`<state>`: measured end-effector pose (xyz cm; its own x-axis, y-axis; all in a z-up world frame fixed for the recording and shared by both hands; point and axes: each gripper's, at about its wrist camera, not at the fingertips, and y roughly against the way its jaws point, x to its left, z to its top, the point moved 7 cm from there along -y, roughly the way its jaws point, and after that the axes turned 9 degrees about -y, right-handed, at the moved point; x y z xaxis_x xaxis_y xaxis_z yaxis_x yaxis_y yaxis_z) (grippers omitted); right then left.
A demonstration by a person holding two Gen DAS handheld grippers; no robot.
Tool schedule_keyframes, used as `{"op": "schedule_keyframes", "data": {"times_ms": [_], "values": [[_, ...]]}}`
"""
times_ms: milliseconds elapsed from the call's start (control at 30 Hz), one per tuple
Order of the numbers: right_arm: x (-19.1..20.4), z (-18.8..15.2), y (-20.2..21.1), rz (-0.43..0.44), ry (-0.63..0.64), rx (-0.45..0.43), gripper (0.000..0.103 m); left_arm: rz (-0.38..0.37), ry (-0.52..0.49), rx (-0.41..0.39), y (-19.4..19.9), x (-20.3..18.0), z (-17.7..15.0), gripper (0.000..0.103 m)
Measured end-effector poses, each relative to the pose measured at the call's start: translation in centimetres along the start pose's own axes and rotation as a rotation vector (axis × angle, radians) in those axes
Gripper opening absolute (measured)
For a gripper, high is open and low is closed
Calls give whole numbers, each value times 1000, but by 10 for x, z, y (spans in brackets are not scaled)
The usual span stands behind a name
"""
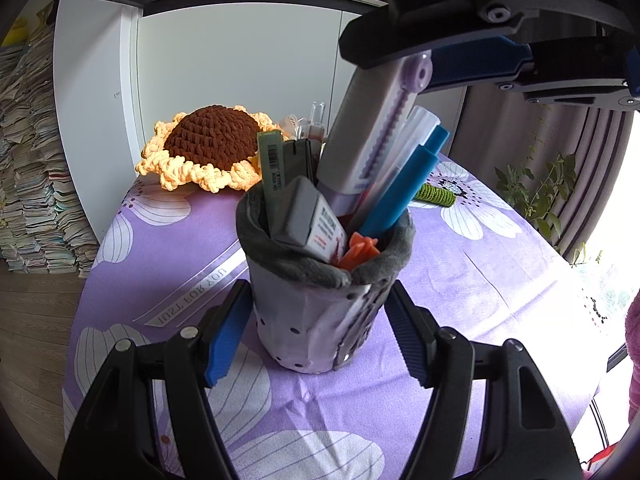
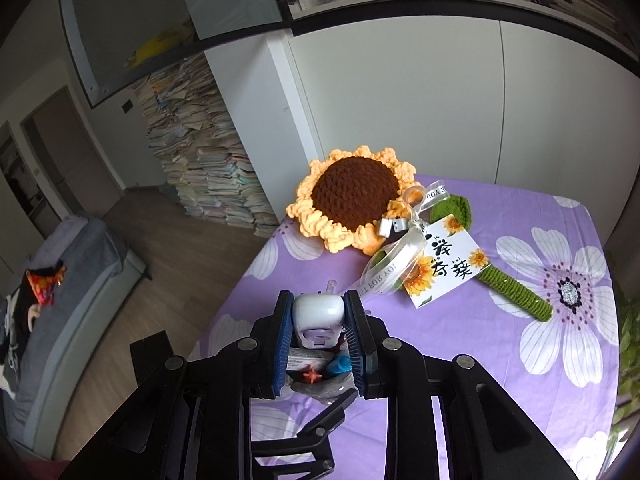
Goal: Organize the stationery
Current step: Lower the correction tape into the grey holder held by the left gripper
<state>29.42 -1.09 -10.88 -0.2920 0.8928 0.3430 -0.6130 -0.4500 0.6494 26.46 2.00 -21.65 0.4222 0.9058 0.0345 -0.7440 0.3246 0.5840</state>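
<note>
Left wrist view: left tool (image 1: 318, 332) clamps the pouch (image 1: 320, 312), upright on the desk (image 1: 500, 280) and stuffed with pens. Right tool (image 2: 319, 320) grips a white case (image 2: 319, 312) above the pouch (image 2: 320, 390). Crochet sunflower (image 1: 212, 148) lies behind.

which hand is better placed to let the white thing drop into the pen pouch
Right. The right tongs are shut on the white and lilac plastic correction tape, its lower end already inside the grey fabric pen pouch. The left tongs clamp the pouch, steadying it.
</note>
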Motion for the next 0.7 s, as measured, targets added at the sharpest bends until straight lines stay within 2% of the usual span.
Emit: {"op": "schedule_keyframes", "data": {"times_ms": [400, 700], "values": [[-10, 2, -7, -18, -29, 13, 27, -1, 0, 1, 0, 0, 0, 67], [0, 3, 1, -52, 36, -34, 27, -1, 0, 1, 0, 0, 0, 67]]}}
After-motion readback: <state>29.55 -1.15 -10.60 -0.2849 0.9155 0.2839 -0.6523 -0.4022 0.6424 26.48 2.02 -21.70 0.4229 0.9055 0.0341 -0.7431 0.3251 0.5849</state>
